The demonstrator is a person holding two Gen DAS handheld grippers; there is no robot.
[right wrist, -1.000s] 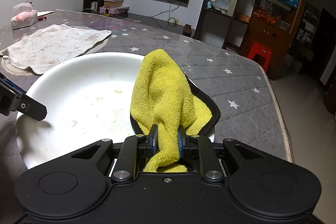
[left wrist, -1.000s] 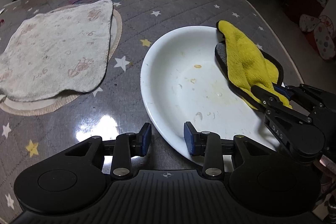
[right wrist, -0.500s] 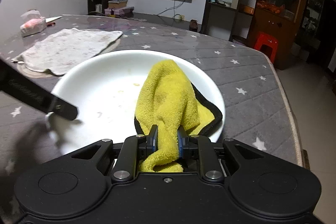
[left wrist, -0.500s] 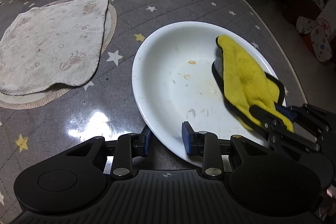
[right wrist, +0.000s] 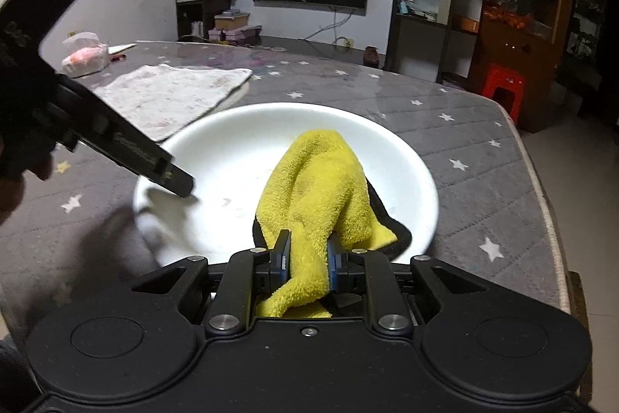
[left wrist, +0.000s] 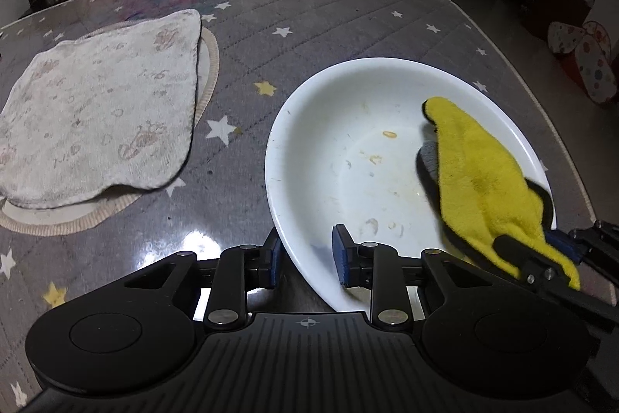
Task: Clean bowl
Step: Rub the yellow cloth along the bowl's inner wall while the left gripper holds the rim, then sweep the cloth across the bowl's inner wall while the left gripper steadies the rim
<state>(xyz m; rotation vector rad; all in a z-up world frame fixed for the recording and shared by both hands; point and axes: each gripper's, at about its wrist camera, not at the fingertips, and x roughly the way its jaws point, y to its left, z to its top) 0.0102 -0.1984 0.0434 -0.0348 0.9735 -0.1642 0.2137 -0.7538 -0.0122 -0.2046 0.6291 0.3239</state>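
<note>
A wide white bowl with small food stains sits on the grey star-patterned table; it also shows in the right wrist view. My left gripper is open, its jaws straddling the bowl's near-left rim, one finger outside and one inside. My right gripper is shut on a yellow cloth with a dark edge, which lies inside the bowl at its right side. The right gripper appears in the left wrist view at the bowl's right rim.
A pale patterned towel lies on a round mat left of the bowl. A tissue pack sits at the table's far left. The table edge runs close on the right, with a red stool beyond.
My left gripper has closed in on the bowl's rim until its jaws straddle it. The yellow cloth has slid from the rim down into the bowl with my right gripper.
</note>
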